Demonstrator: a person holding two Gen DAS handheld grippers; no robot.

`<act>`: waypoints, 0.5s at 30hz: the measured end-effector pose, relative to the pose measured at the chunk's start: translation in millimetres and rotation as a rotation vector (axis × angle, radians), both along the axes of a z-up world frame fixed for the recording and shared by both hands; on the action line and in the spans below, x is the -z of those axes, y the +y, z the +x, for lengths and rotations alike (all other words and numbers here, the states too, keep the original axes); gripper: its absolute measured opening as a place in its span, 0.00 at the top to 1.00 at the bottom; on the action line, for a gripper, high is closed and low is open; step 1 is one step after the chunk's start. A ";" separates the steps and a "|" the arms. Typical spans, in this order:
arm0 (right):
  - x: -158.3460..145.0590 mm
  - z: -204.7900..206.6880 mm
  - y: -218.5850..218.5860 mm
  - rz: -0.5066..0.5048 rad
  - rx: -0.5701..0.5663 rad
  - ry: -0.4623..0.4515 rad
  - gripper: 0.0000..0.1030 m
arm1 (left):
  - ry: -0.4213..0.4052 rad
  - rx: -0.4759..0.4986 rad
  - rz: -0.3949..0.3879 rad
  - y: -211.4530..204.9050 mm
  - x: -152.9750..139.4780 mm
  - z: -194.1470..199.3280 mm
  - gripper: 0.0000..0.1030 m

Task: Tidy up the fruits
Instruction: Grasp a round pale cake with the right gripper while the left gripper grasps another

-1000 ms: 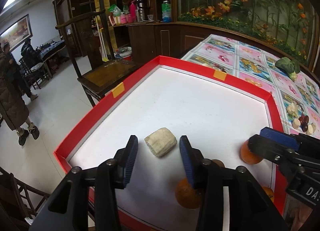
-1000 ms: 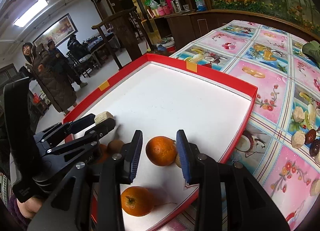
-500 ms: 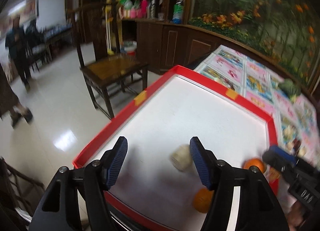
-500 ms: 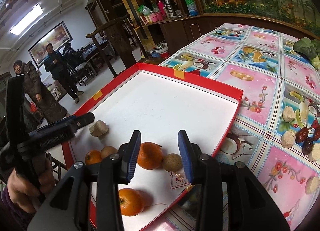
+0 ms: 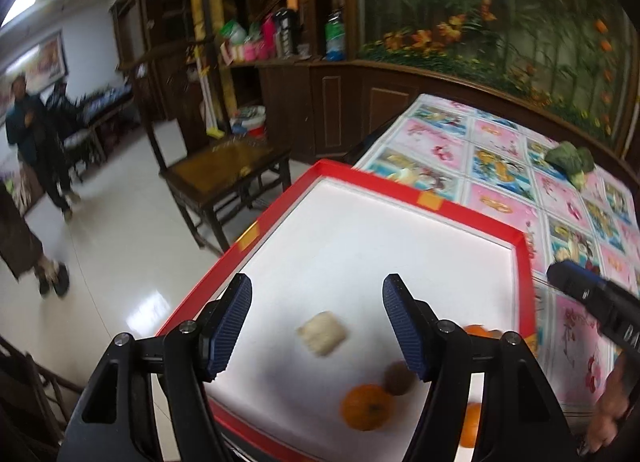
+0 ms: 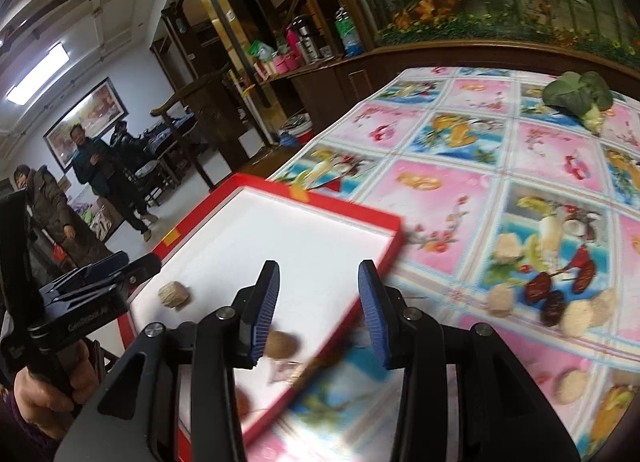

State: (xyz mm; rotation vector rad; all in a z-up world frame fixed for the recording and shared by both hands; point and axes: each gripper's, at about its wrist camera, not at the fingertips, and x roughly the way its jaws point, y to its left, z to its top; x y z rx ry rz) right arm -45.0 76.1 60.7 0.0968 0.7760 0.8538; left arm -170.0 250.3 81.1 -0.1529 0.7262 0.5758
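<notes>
Fruits lie low in the red-rimmed white tray (image 5: 516, 240): a pale cut chunk (image 5: 322, 333) at lower centre of the left wrist view, an orange (image 5: 365, 407) and a small brown fruit (image 5: 399, 372) below it, all blurred. The left gripper (image 5: 316, 324) hangs above them, jaws spread wide, gripping nothing. The right gripper (image 6: 317, 310) is also wide open and empty, straddling the tray's near edge; the brown fruit sits beside its left pad (image 6: 264, 310). Two more oranges are half hidden behind the left gripper's right finger. On the flowered tablecloth (image 6: 452, 198), at right of the right wrist view, lie dark dates (image 6: 538, 287) and more pale chunks.
</notes>
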 end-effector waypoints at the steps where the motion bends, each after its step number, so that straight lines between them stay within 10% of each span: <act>1: -1.4 5.0 -10.8 0.001 0.016 -0.004 0.58 | 0.002 0.013 0.012 -6.4 -2.2 2.3 0.31; 15: 11.5 60.1 -173.4 -0.097 0.175 0.021 0.58 | 0.088 0.448 0.031 -153.3 12.3 59.7 0.31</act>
